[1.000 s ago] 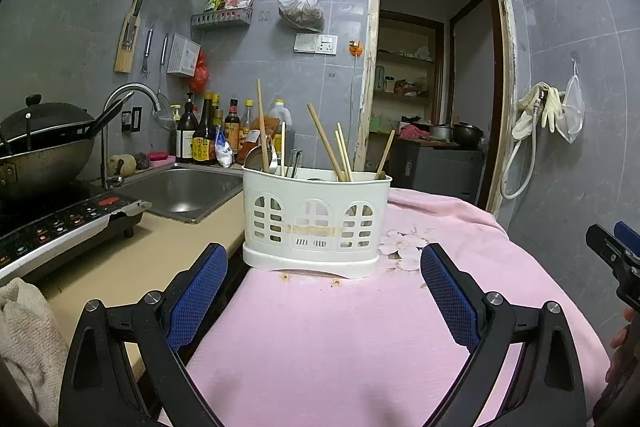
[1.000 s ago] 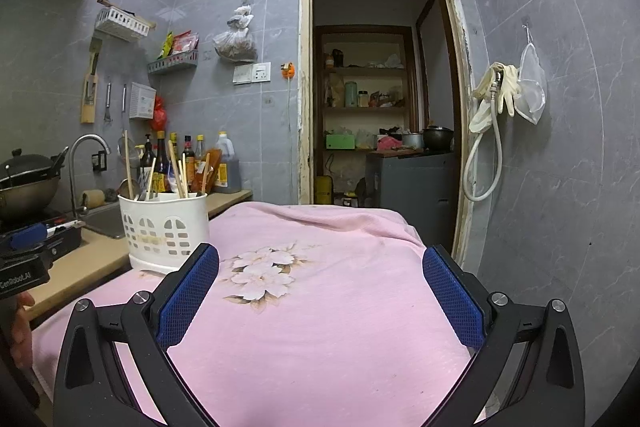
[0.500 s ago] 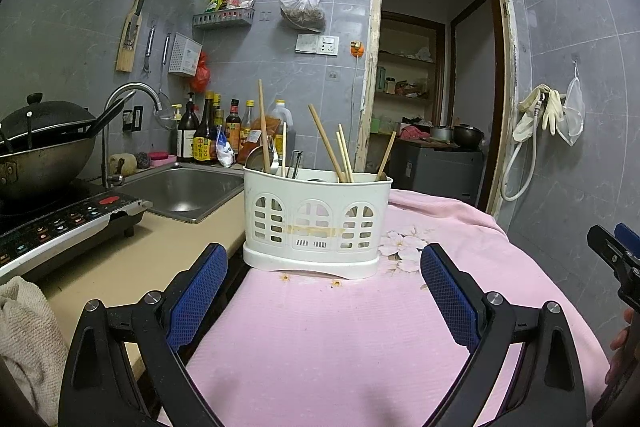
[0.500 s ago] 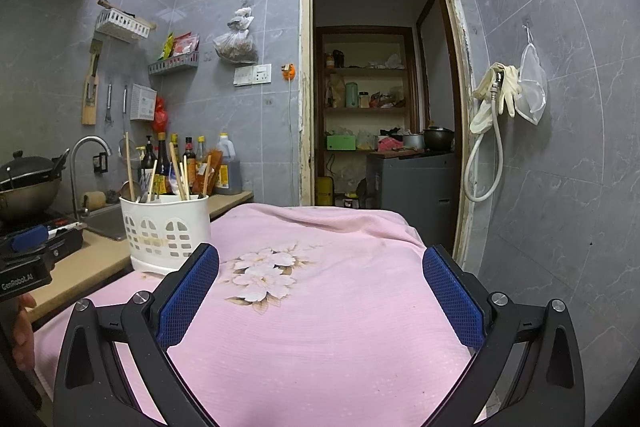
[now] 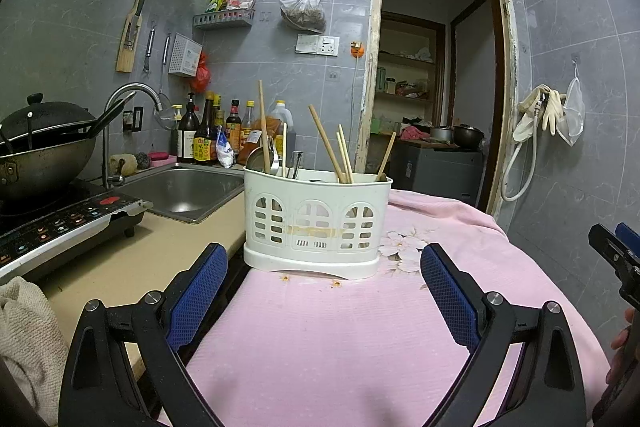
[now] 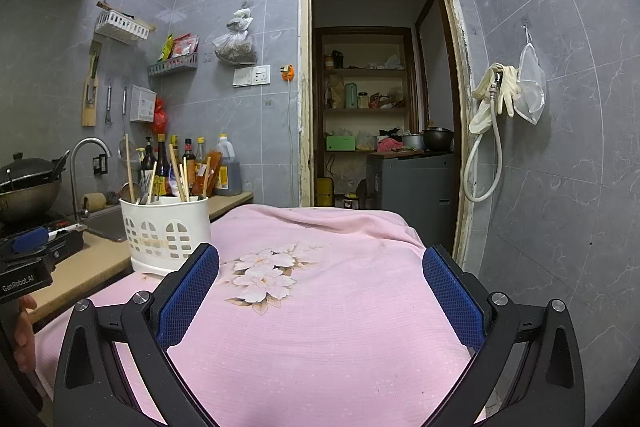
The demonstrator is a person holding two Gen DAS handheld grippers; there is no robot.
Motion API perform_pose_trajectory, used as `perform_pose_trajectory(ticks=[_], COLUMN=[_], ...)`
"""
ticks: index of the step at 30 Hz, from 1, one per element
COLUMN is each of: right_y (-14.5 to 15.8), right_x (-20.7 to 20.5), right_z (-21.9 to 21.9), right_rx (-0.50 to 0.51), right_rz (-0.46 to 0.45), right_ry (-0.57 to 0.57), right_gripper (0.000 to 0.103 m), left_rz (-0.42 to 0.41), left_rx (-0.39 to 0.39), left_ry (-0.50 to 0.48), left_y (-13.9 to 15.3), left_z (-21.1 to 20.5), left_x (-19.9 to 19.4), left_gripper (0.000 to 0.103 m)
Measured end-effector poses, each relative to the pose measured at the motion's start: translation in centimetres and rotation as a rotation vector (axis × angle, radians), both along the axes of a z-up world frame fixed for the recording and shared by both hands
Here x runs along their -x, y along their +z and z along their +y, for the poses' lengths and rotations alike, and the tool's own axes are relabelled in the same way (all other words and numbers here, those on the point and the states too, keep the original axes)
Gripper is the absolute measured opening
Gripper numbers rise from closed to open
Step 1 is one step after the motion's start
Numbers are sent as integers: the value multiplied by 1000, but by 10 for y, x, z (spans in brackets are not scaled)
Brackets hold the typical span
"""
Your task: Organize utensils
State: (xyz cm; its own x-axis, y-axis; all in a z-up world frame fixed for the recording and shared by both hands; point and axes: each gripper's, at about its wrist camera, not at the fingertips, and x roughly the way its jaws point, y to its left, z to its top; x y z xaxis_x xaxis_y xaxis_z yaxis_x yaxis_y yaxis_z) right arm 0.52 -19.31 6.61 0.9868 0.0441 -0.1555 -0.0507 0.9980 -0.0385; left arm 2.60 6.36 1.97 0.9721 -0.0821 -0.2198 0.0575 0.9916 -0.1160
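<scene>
Utensils (image 5: 332,151) stand up in a white plastic holder with little arched holes (image 5: 318,223), and that holder sits on the near-left part of a table covered with a pink cloth with a white flower print (image 5: 360,339). Most of the utensils are long wooden chopsticks (image 5: 325,143) that lean this way and that, and a shiny metal spoon (image 5: 260,157) pokes out at the left end of the holder. The left claw (image 5: 323,293) is wide apart with nothing in it, and its blue bumpy pads (image 5: 198,291) sit low over the pink cloth, just in front of the holder but not touching it. The right claw (image 6: 320,295) is wide apart too and holds nothing. It hangs over the middle of the pink cloth, near the flower print, and the white holder (image 6: 166,231) is off to its left. In the right claw's view, a bit of the left claw and some fingers (image 6: 24,339) of the person show at the left edge. Left of the table is a tan counter (image 5: 132,267) with a steel sink (image 5: 184,191) set in it, a row of dark sauce bottles (image 5: 208,135) behind the sink, and a black wok (image 5: 40,151) on a flat cooker (image 5: 60,227).
</scene>
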Motion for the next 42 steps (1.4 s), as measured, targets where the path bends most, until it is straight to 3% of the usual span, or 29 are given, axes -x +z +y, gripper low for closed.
perform_pose_trajectory(ticks=[42], right_y=[2], right_x=[1], right_z=[2], right_rx=[-3], right_rz=[2], right_ry=[1], right_gripper=[103], left_rz=[7], left_rx=[22], left_ry=[9], left_y=[0], left_z=[-1], left_x=[1], left_gripper=[95])
